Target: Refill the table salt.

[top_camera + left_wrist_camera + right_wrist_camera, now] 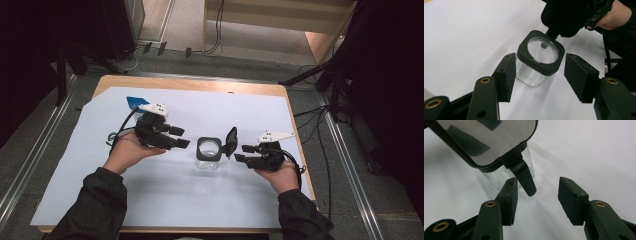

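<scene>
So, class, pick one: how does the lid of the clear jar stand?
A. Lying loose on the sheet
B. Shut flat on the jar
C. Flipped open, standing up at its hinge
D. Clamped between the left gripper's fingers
C: the lid stands raised at its hinge beside the jar, whose mouth is uncovered.

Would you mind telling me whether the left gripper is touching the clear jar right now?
Apart. The left gripper view shows white table on both sides between the left gripper and the clear jar; its jaws stand open.

Bright even light on white sheet (165, 195), dark surroundings, soft shadows, slight blur
</scene>
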`<action>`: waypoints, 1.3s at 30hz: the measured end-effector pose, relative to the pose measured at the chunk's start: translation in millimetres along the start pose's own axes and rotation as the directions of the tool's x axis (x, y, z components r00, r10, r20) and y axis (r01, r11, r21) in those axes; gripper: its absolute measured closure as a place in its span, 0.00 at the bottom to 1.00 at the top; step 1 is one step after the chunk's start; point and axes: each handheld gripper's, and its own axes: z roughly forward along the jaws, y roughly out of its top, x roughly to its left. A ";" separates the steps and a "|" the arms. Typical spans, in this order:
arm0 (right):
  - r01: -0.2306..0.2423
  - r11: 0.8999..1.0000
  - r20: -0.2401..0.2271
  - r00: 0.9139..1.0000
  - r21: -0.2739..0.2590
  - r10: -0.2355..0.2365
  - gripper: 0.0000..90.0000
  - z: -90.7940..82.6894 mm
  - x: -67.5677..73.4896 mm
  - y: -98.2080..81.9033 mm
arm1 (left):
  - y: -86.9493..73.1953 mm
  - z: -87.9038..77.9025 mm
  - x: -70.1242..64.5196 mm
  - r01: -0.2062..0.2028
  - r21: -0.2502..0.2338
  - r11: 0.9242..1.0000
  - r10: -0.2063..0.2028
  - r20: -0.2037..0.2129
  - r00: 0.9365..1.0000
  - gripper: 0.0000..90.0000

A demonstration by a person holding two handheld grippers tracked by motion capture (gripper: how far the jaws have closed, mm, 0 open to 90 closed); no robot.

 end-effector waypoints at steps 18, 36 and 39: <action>-0.006 1.000 -0.010 1.000 0.014 0.006 0.55 3.0 -8.2 6.9 | -22.9 -50.9 12.8 0.068 -0.024 0.997 -0.070 -0.069 0.995 0.45; 0.002 1.000 -0.051 0.999 0.016 -0.001 0.55 13.4 -12.0 17.0 | -46.0 -106.0 27.5 0.136 -0.113 0.984 -0.156 -0.192 0.969 0.45; 0.000 1.000 -0.053 0.999 0.013 0.001 0.55 14.2 -13.2 17.4 | -49.1 -113.5 33.4 0.148 -0.134 0.980 -0.174 -0.203 0.964 0.45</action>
